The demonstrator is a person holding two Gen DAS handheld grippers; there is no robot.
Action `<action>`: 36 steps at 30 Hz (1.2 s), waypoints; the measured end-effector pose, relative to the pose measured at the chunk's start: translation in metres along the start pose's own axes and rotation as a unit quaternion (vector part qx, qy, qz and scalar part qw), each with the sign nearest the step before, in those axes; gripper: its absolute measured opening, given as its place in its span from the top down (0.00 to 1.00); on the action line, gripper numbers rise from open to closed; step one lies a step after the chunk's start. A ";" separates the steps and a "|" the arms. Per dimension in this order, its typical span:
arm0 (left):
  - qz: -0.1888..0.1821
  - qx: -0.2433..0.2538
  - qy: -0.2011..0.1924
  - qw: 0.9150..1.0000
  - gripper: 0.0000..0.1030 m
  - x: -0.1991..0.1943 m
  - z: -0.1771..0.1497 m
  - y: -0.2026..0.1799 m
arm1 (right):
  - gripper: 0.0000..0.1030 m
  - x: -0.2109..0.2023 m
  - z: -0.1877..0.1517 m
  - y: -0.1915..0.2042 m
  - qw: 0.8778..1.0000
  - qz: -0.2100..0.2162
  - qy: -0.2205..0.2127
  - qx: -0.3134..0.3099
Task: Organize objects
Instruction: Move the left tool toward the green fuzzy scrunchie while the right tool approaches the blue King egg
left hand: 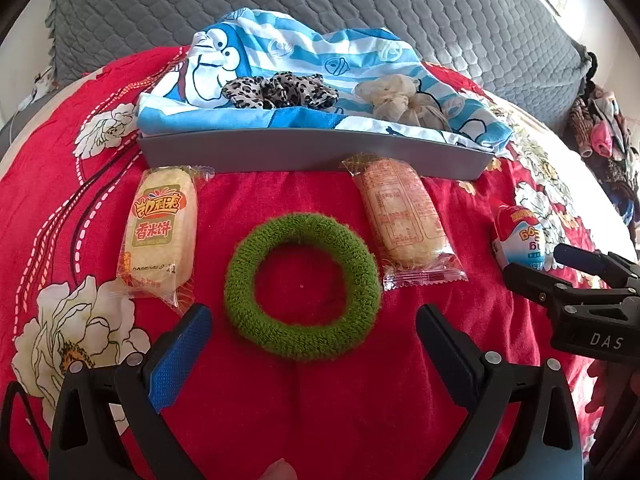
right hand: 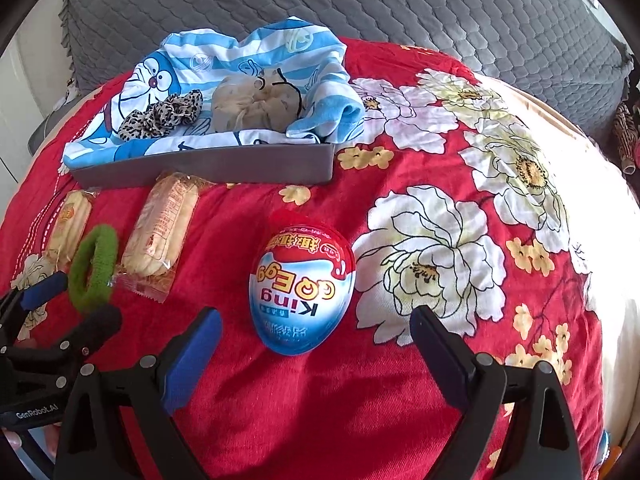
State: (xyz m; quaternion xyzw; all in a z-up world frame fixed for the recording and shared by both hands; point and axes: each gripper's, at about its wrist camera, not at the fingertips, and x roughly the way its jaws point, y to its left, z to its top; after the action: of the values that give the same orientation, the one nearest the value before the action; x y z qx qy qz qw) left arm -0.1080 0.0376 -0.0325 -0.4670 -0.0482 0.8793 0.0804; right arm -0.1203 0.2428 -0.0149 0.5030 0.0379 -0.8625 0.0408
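Green fuzzy hair ring (left hand: 302,286) flat on the red floral bedspread (left hand: 320,400), in front of the grey tray (left hand: 312,152), between two wrapped rice crackers: one label-up to its left (left hand: 160,232), one label-down to its right (left hand: 402,216). Left gripper (left hand: 312,332) just short of the ring, jaws wide apart, blue pads flanking its near edge without touching. Further right of the ring, an egg-shaped toy pack (right hand: 302,284) lying on the bedspread, well apart from the tray. Right gripper (right hand: 316,340) low before the egg, jaws spread wide, clear of it on both sides. Inside the tray, behind the ring: blue-striped cartoon cloth (left hand: 280,52), leopard-print scrunchie (left hand: 276,90) and beige scrunchie (left hand: 400,98) on top. Grey quilted cover (left hand: 320,0) beyond the tray.
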 end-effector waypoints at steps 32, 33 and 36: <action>-0.004 -0.002 -0.006 1.000 0.10 0.011 0.004 0.004 | 0.08 0.014 0.008 -0.005 1.000 0.001 0.002 0.005; -0.005 -0.003 -0.009 1.000 0.14 0.010 0.003 0.004 | 0.08 0.014 0.008 -0.005 1.000 0.001 0.002 0.004; -0.009 -0.006 -0.012 1.000 0.27 0.007 0.001 0.006 | 0.10 0.015 0.007 -0.005 1.000 0.001 0.005 0.003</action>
State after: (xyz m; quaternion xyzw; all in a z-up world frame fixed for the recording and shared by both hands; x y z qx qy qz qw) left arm -0.1136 0.0335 -0.0389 -0.4564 -0.0587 0.8837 0.0852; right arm -0.1347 0.2467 -0.0243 0.5076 0.0349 -0.8600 0.0398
